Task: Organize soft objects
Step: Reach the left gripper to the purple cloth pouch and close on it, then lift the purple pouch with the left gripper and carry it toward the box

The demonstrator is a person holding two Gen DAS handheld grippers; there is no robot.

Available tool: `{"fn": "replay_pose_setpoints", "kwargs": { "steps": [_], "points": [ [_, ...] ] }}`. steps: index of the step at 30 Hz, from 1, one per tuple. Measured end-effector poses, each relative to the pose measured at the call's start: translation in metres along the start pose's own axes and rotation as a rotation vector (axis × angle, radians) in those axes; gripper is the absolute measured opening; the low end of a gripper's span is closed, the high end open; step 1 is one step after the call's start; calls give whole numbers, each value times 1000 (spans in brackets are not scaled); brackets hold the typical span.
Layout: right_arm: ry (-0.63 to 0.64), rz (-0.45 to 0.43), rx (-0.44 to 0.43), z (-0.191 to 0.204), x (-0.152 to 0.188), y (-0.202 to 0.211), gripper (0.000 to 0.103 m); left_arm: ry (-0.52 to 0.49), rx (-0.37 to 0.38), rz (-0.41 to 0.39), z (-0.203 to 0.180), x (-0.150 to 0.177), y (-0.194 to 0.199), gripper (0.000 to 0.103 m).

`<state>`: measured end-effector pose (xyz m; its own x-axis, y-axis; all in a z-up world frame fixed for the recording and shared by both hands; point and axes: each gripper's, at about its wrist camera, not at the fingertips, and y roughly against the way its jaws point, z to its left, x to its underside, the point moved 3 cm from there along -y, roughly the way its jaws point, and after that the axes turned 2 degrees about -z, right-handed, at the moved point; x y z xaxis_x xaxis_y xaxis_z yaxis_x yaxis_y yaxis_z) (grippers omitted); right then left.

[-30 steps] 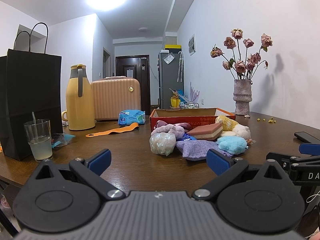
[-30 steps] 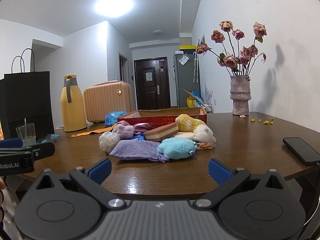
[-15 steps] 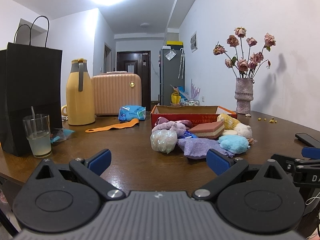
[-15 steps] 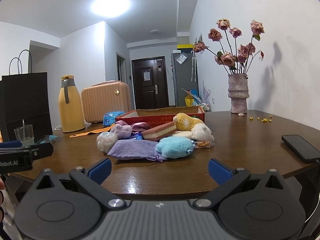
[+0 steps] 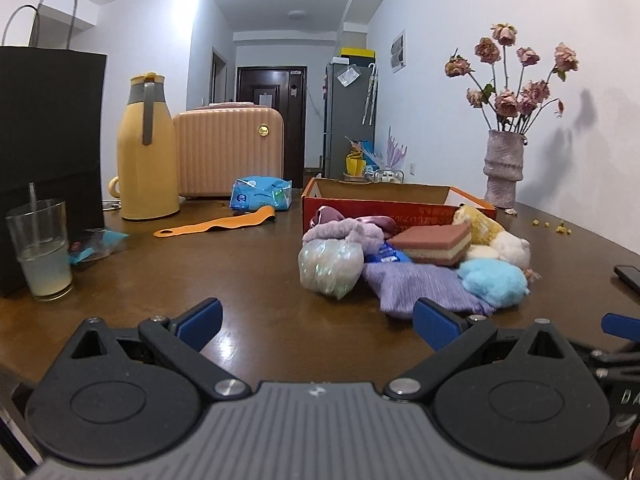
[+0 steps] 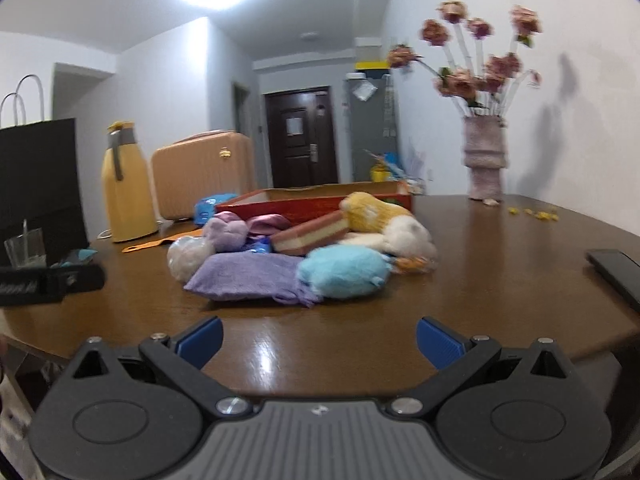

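Observation:
A heap of soft things lies on the brown table in front of a red cardboard box (image 5: 380, 204) (image 6: 320, 200): a purple cloth pouch (image 5: 416, 284) (image 6: 244, 276), a light blue plush (image 5: 494, 280) (image 6: 344, 272), a clear wrapped ball (image 5: 328, 266) (image 6: 188, 254), a layered cake-shaped sponge (image 5: 434, 242) (image 6: 310, 232), a yellow and white plush (image 5: 496, 236) (image 6: 384, 220) and a lilac plush (image 5: 344, 232) (image 6: 226, 232). My left gripper (image 5: 318, 320) and right gripper (image 6: 318, 338) are both open and empty, short of the heap.
A glass with a straw (image 5: 40, 248), a black paper bag (image 5: 44, 148), a yellow jug (image 5: 146, 152), a pink case (image 5: 230, 152), an orange strip (image 5: 216, 226) and a blue packet (image 5: 262, 194) stand at the left. A vase of dried roses (image 5: 502, 172) and a phone (image 6: 616, 272) are at the right.
Both grippers have moved forward over the table toward the heap, which looks larger and nearer. Both stay open.

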<state>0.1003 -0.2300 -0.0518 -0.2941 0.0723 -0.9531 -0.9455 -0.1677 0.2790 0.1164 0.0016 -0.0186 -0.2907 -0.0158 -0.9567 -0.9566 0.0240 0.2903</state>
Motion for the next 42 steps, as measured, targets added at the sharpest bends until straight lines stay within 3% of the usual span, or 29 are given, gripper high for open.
{"fn": "replay_pose_setpoints", "kwargs": {
  "steps": [6,7,8,10,13,15,17,19,23,25,28,32,34,35,36,39,42],
  "points": [
    [-22,21,-80,1,-25,-47,87,10,51,57,-16,-17,-45,100],
    [-26,29,-85,0,-29,-56,79,-3,52,74,-20,-17,-53,98],
    [-32,38,-86,-2,-32,-64,73,-16,58,90,-24,-18,-59,91],
    [-52,50,-104,-4,-38,-79,48,-27,94,126,-30,-16,-73,76],
    [-83,69,-132,-3,-44,-97,33,-13,157,207,-37,-9,-94,54],
    [-85,96,-176,1,-45,-108,32,2,186,250,-39,-5,-104,30],
    [-65,140,-199,6,-41,-118,32,12,212,293,-40,-2,-113,17],
    [-54,172,-186,7,-37,-127,32,21,214,295,-39,-2,-114,10],
    [-90,196,-143,-2,-34,-133,40,30,232,300,-29,-3,-101,8],
    [-83,180,-104,-3,-35,-130,51,30,229,323,-20,0,-92,9],
    [-119,157,-127,0,-37,-122,57,52,220,325,-9,0,-81,12],
    [-120,152,-188,15,-38,-125,61,52,174,281,-6,-4,-79,51],
    [-97,163,-158,21,-38,-136,60,49,185,263,-9,-8,-85,44],
    [-81,178,-141,24,-38,-142,59,44,192,265,-12,-9,-89,25],
    [-62,196,-124,27,-38,-149,57,43,198,271,-15,-10,-93,15],
    [-42,248,-125,33,-33,-159,45,22,194,267,-21,-8,-96,11],
    [19,238,-102,42,-28,-153,39,6,198,271,-21,0,-90,10]
  ]
}}
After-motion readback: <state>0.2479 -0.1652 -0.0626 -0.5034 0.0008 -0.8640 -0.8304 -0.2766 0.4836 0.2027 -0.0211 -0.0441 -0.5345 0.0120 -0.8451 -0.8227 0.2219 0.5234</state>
